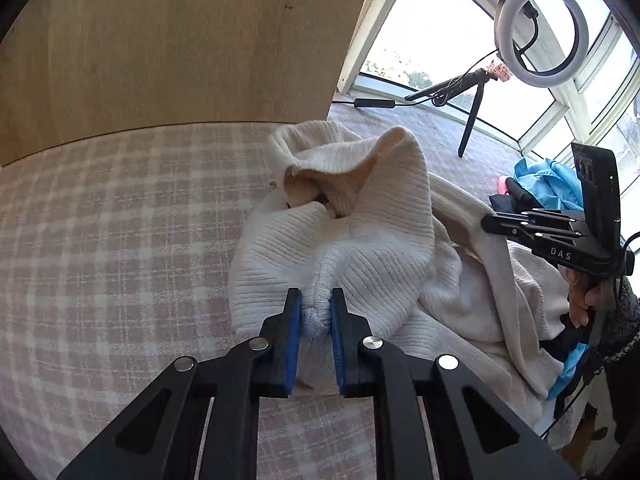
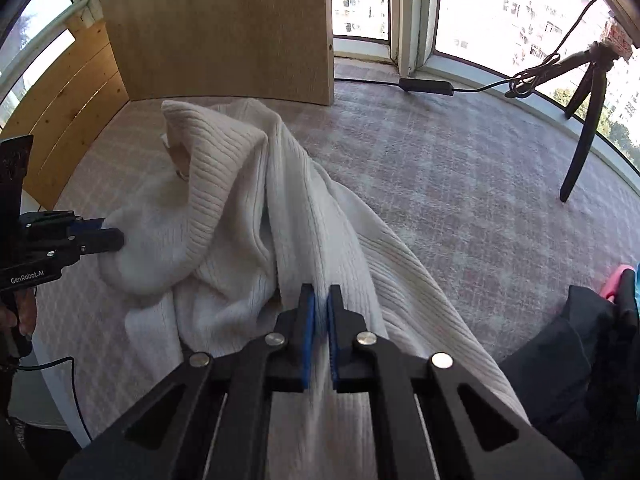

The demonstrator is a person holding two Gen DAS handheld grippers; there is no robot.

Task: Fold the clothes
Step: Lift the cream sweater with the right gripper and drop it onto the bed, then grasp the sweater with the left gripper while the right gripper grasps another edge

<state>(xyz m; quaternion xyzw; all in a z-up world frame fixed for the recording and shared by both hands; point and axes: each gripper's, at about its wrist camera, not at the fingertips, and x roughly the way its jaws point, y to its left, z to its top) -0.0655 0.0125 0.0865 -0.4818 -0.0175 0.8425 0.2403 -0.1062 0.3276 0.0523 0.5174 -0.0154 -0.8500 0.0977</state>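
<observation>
Here, the sweater [image 2: 240, 208] is lying bunched in the middle of both frames on the checked cloth [image 1: 120, 220], and the risk is a lopsided fold: each grip is taking only a small pinch of loose knit, so a pull could stretch the ribbing or let the fabric slip free. The left gripper [image 1: 316, 312] is pinching a bulge of knit at lower centre, jaws narrowly apart. The right gripper [image 2: 321, 312] is clamping a ridge, jaws nearly together.
</observation>
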